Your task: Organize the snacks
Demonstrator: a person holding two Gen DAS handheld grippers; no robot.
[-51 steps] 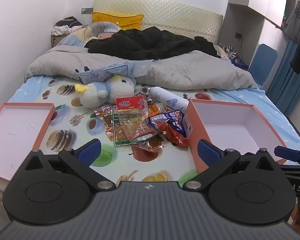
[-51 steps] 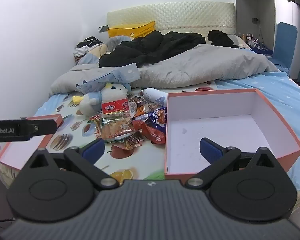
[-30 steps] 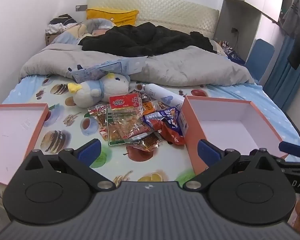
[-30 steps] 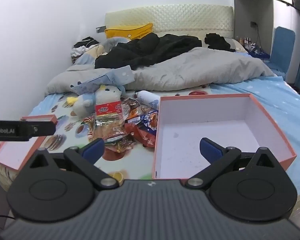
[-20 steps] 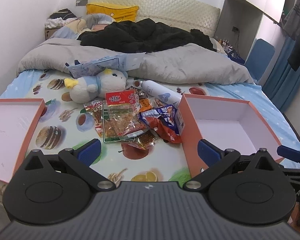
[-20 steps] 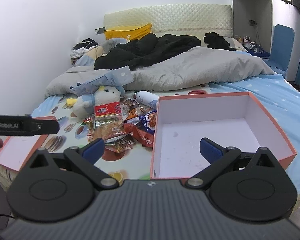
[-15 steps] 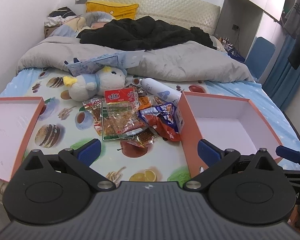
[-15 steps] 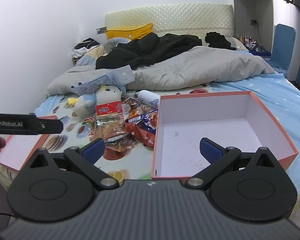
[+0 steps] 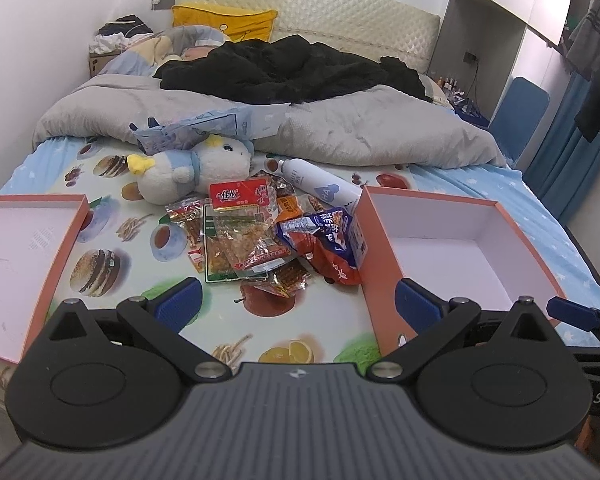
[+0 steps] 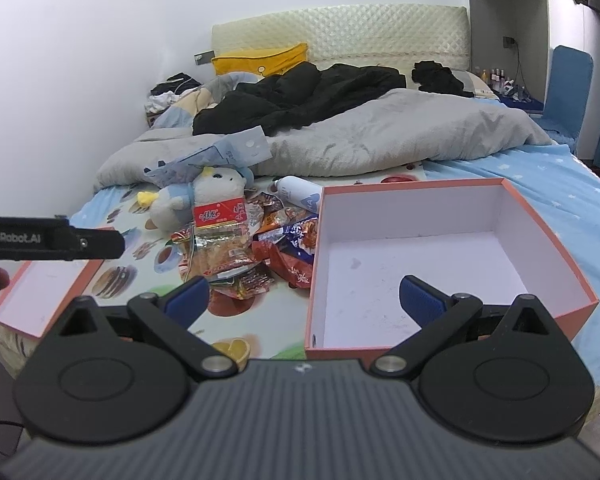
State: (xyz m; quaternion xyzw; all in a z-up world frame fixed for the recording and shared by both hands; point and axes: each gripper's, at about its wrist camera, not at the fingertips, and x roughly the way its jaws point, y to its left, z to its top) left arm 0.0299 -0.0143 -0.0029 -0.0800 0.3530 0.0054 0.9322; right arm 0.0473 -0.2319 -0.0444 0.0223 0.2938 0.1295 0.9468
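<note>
Orange boxes: two, a deep box (image 9: 384, 248) and shallow lid (image 9: 66, 240); one snack pile (image 9: 260, 236) mid-frame on the bed (image 9: 112, 216); both grippers' fingers (image 9: 178, 300) released.

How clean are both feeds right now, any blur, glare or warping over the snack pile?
Left wrist view: snack pile sharp and evenly lit, no glare; fisheye bends the headboard. Right wrist view: snack pile readable, corners darkened, and the box edges bow outward.
</note>
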